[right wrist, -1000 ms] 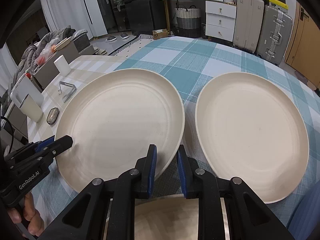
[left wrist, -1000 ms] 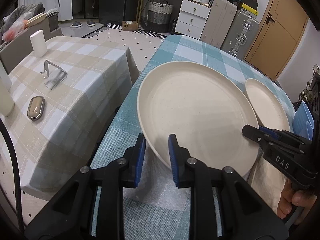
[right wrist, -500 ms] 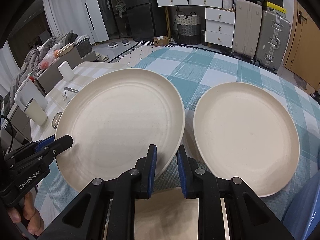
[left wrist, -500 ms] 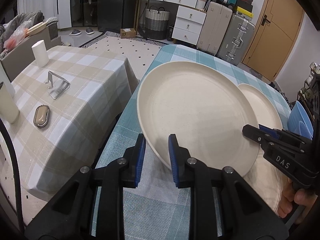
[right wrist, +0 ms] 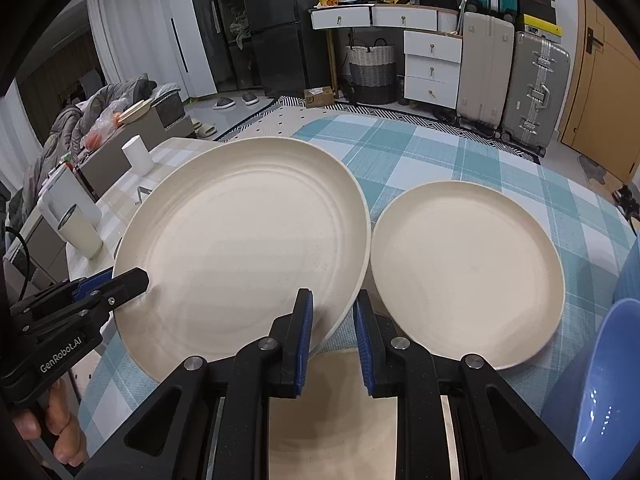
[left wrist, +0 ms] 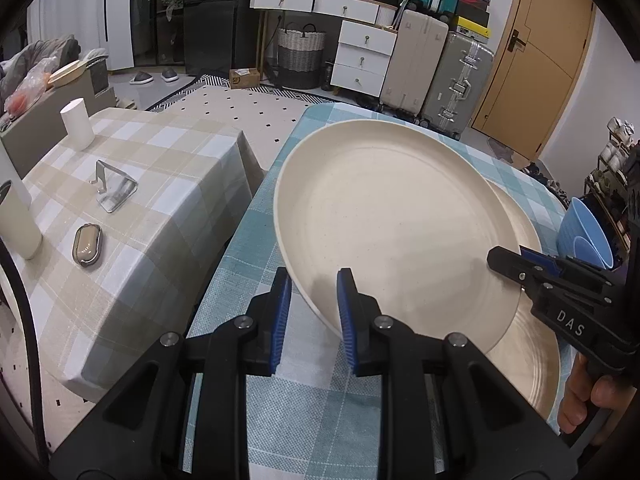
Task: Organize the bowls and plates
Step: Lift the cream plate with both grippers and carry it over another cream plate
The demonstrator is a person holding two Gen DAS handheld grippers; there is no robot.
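A large cream plate [left wrist: 392, 232] hangs tilted above the teal-checked table [left wrist: 248, 232], held by both grippers. My left gripper [left wrist: 312, 308] is shut on the plate's near left rim. Across it, my right gripper [right wrist: 332, 332] is shut on its near right rim [right wrist: 344, 300]. Each view shows the other gripper at its side: the right gripper [left wrist: 516, 264] and the left gripper [right wrist: 128, 280]. To the right, a second cream plate [right wrist: 468, 272] lies flat on the table. A third cream plate [right wrist: 332, 408] lies under the right gripper.
Blue bowls [left wrist: 584, 236] stand at the table's right edge. Beyond a narrow gap on the left, a beige-checked table [left wrist: 168, 168] carries a white cup [left wrist: 78, 128], a metal stand [left wrist: 114, 192], a small case [left wrist: 88, 246] and a tumbler [left wrist: 16, 228]. Suitcases and drawers line the back wall.
Both grippers have risen with the large plate between them. The table, the second plate and the objects on the beige table look smaller and lower. The blue bowls have come into the left wrist view.
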